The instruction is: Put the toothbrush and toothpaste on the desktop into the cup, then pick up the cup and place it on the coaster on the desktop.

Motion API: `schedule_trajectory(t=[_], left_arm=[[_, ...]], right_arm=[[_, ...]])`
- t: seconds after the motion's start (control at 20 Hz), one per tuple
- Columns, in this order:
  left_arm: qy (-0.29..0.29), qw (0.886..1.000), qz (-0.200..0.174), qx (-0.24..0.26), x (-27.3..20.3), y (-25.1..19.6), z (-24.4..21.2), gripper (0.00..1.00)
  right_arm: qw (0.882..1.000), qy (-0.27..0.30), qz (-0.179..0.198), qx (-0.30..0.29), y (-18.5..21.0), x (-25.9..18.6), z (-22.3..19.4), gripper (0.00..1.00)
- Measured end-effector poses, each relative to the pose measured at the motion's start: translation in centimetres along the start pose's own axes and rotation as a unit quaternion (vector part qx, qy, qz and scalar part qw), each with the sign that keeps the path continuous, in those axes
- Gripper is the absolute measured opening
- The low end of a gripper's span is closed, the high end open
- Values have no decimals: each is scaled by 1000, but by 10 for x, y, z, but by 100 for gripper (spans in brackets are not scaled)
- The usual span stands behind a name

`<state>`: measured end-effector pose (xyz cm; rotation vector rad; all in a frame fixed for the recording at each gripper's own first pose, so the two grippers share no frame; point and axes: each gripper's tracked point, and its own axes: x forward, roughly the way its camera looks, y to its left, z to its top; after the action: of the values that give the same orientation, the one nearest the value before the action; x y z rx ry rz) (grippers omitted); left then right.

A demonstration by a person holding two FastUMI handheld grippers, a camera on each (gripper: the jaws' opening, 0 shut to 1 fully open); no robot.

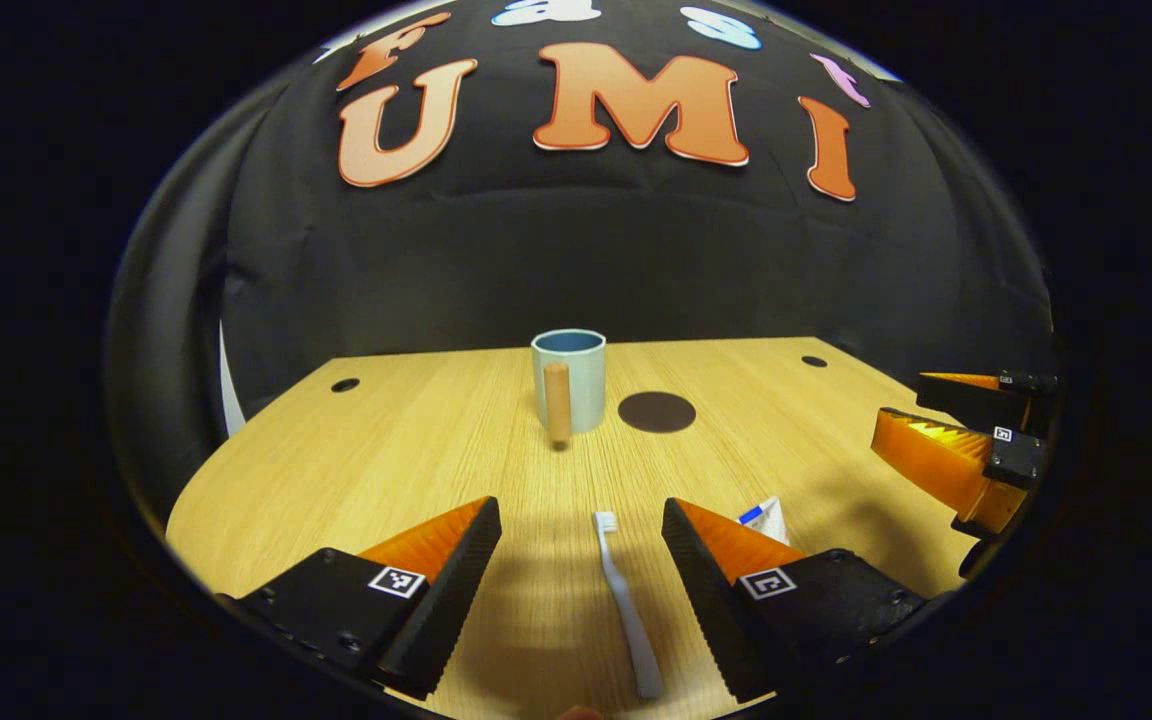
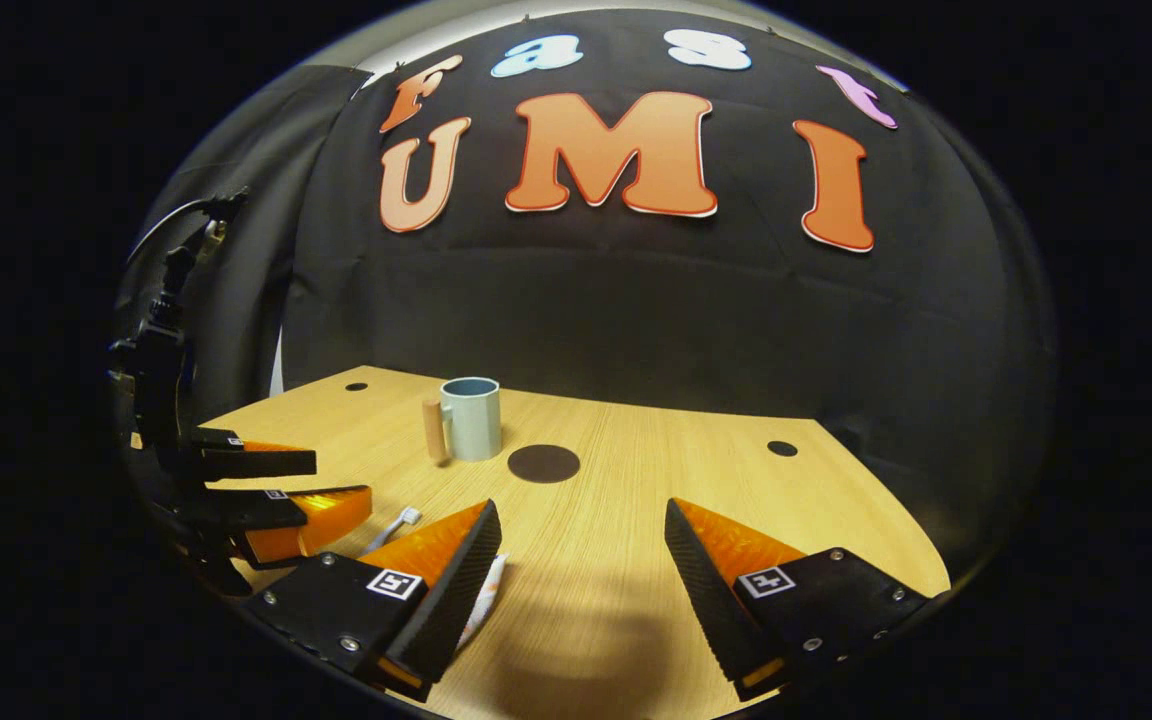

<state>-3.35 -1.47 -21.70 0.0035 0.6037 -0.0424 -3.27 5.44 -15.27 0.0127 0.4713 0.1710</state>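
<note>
Left gripper view: left gripper (image 1: 581, 540) hovers low over the wooden desktop (image 1: 416, 450), jaws spread wide, holding nothing. The white toothbrush (image 1: 624, 600) lies flat on the desktop between its 2 fingers, touching neither, bristle end pointing away toward the cup. The toothpaste (image 1: 766, 520) shows as a white and blue end just beyond the right-hand finger, mostly hidden by it. The pale blue cup (image 1: 570, 380) stands upright near the far edge, its wooden handle facing the camera. The dark round coaster (image 1: 656, 411) lies just beside the cup.

Right gripper view: right gripper (image 2: 581, 545) also hangs with jaws wide apart, empty, above bare desktop.
</note>
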Motion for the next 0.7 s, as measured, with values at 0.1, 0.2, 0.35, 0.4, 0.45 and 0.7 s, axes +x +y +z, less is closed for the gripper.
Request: schedule_trajectory(t=[0.1,0.2,0.35,0.4,0.45,0.7], left_arm=[[25,1000,8,3,5,2,-15,98],[42,999,12,2,10,2,-26,98],[66,998,8,7,14,-1,-42,98],[74,997,7,7,16,-3,-47,98],[81,997,5,9,18,-4,-53,98],[83,996,-8,12,19,-4,-54,97]], right_arm=[[1000,16,12,-2,11,3,-10,99],[999,31,21,-3,20,5,-20,99],[998,51,36,-9,32,8,-33,99],[997,57,43,-12,38,8,-37,99],[997,62,50,-12,42,9,-40,99],[992,93,79,-7,62,12,-58,99]])
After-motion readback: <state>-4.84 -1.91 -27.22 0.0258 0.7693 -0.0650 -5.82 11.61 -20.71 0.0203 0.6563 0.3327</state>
